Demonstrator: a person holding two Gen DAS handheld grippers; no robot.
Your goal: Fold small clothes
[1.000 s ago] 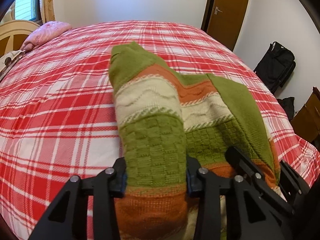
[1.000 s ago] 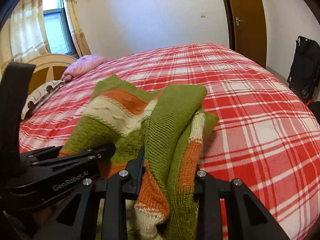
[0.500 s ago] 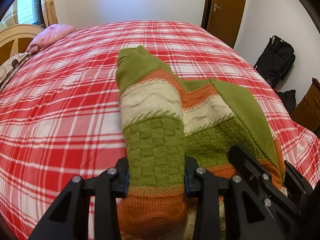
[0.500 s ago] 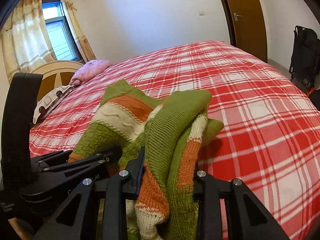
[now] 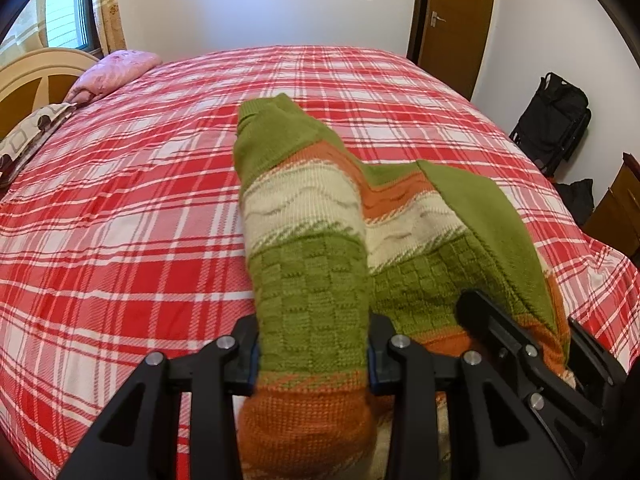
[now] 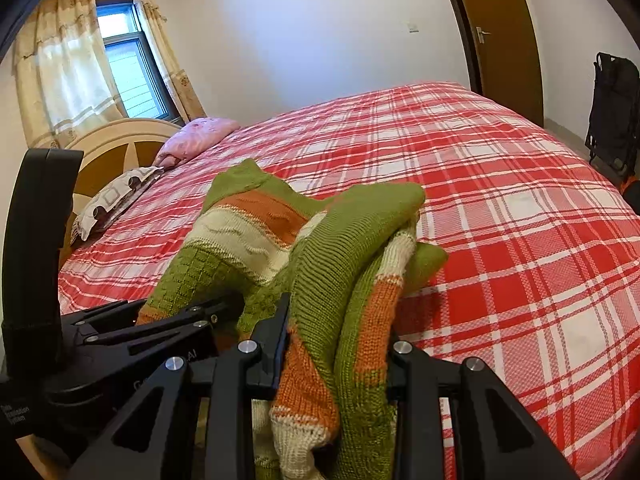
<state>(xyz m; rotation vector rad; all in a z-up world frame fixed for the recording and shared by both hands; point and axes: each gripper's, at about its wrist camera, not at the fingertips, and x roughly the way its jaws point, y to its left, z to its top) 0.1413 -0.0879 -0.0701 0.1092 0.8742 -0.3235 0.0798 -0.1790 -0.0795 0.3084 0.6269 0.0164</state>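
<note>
A small knitted sweater (image 5: 304,216) in green, orange and cream stripes is held up over the red plaid bed (image 5: 120,208). My left gripper (image 5: 312,354) is shut on its left part near the orange hem. My right gripper (image 6: 338,350) is shut on a bunched fold of the same sweater (image 6: 344,248). The far green end droops toward the bed. The right gripper (image 5: 528,344) shows at the lower right of the left wrist view, close beside the left one. The left gripper (image 6: 168,320) shows at the lower left of the right wrist view.
A pink pillow (image 5: 116,70) and a patterned pillow (image 5: 28,140) lie by the wooden headboard (image 6: 116,148) at the far left. A brown door (image 5: 456,20) and a black bag (image 5: 556,120) stand beyond the bed's right side. A curtained window (image 6: 120,68) is behind the headboard.
Both grippers have lifted and tilted upward with the sweater still held, so more of the wall, window and door shows. The sweater's far end reaches further across the bed.
</note>
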